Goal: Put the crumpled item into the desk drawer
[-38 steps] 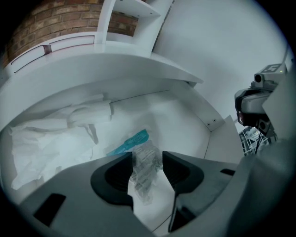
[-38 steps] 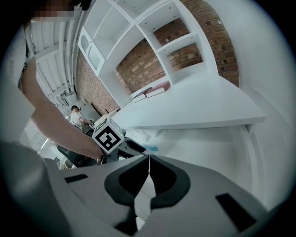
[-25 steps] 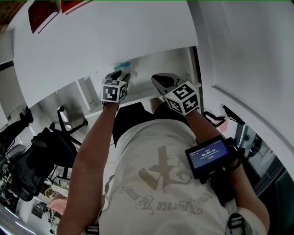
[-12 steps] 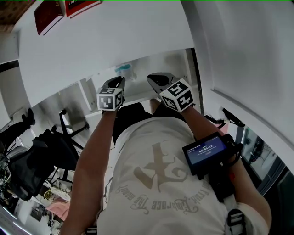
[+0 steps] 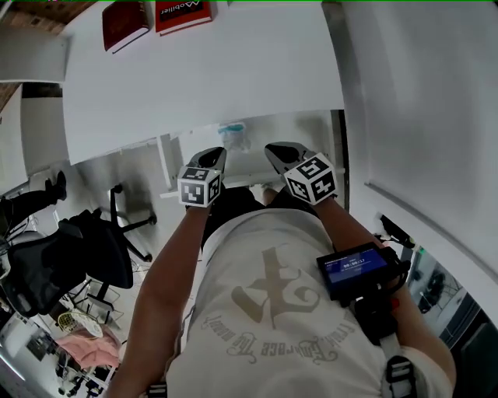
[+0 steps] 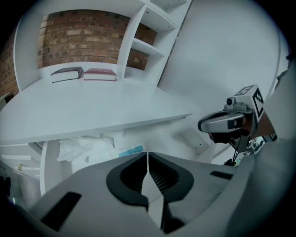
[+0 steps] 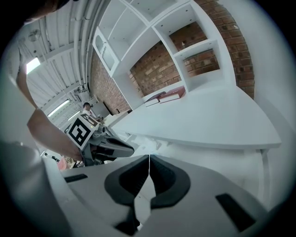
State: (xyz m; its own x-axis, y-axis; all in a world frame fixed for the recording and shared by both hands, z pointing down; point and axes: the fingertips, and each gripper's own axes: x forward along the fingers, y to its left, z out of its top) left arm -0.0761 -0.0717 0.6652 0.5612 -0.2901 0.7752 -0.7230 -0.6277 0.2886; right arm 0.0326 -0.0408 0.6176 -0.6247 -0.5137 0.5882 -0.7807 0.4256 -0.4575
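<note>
The crumpled white item [image 5: 233, 136] with a teal strip lies inside the open desk drawer [image 5: 299, 128], under the white desk top [image 5: 202, 70]. In the left gripper view the crumpled item [image 6: 85, 148] rests at the left of the drawer [image 6: 173, 139], beyond the jaws. My left gripper [image 5: 212, 158] hovers just short of the drawer; its jaws are closing and meet with nothing between them. My right gripper [image 5: 280, 150] is level with it to the right, shut and empty. The left gripper view shows the right gripper [image 6: 226, 124], and the right gripper view shows the left gripper [image 7: 104, 146].
Two red books [image 5: 152, 19] lie at the far side of the desk. White shelves [image 6: 143, 41] stand against a brick wall behind it. A black office chair [image 5: 85, 249] is on the floor to the left, and a white wall [image 5: 420, 101] is close on the right.
The left gripper has drawn back from the crumpled item, which stays in the drawer. Both grippers now sit nearer the person, and the head view has tilted up over the desk.
</note>
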